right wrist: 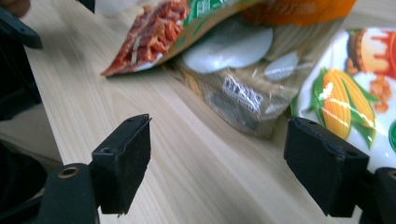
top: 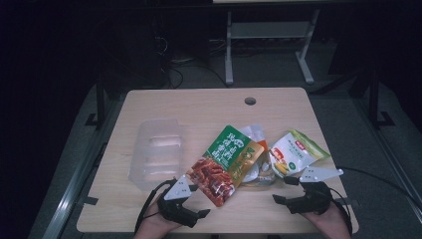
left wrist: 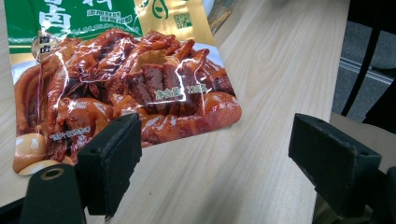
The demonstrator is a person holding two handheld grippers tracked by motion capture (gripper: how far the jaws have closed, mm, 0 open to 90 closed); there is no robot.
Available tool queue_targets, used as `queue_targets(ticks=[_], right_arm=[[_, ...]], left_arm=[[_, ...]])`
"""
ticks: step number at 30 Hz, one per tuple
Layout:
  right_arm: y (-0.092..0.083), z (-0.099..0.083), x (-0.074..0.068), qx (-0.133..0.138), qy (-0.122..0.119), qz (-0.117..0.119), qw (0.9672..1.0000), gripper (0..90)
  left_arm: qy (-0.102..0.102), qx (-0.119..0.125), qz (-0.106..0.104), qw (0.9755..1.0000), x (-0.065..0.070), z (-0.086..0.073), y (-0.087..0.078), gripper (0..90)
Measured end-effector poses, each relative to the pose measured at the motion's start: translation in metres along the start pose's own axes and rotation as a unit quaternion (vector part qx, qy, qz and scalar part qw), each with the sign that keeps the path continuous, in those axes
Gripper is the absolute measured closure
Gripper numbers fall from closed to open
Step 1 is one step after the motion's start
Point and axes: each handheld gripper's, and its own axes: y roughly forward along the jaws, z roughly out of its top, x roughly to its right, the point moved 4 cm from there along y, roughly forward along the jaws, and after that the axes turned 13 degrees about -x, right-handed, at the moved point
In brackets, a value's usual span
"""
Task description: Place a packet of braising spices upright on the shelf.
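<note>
Red snack pouch (left wrist: 121,88) just ahead of left gripper (left wrist: 215,154), right gripper (right wrist: 219,158) near corn packet (right wrist: 359,93), both released

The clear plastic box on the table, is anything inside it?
No: the clear plastic box looks empty in the high view, and the snack packets lie beside it on the table.

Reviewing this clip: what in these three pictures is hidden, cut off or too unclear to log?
- Clear packet, high view: mostly covered by the red-and-green snack pouch; its contents can't be named.
- Orange packet, high view: a sliver shows behind that pouch.
- Corn packet, right gripper view: cut by the right edge and partly behind the right claw.
- Clear plastic container, high view: too dim to tell whether anything is inside.
- Pouch print, left gripper view: top cut off by the frame.
</note>
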Motion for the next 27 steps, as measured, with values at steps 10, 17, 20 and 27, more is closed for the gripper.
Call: queue_targets(ticks=[10, 17, 20, 27], right_arm=[[0.006, 0.013, -0.005, 0.007, 0.006, 0.011, 0.9999, 19.2], [0.008, 0.029, -0.003, 0.008, 0.018, 0.009, 0.9998, 20.4], [0.011, 0.037, -0.002, 0.005, 0.022, 0.010, 0.9997, 21.4], [0.029, 0.060, 0.007, -0.011, 0.039, 0.015, 0.9990, 24.3]], left_arm=[[0.006, 0.000, 0.004, 1.0000, -0.001, 0.000, -0.002, 16.9], [0.006, 0.003, 0.009, 0.9999, 0.000, -0.002, -0.003, 16.9], [0.008, 0.001, 0.012, 0.9999, 0.000, -0.002, -0.003, 16.9], [0.007, 0.002, 0.011, 0.9999, 0.000, -0.001, -0.002, 17.0]])
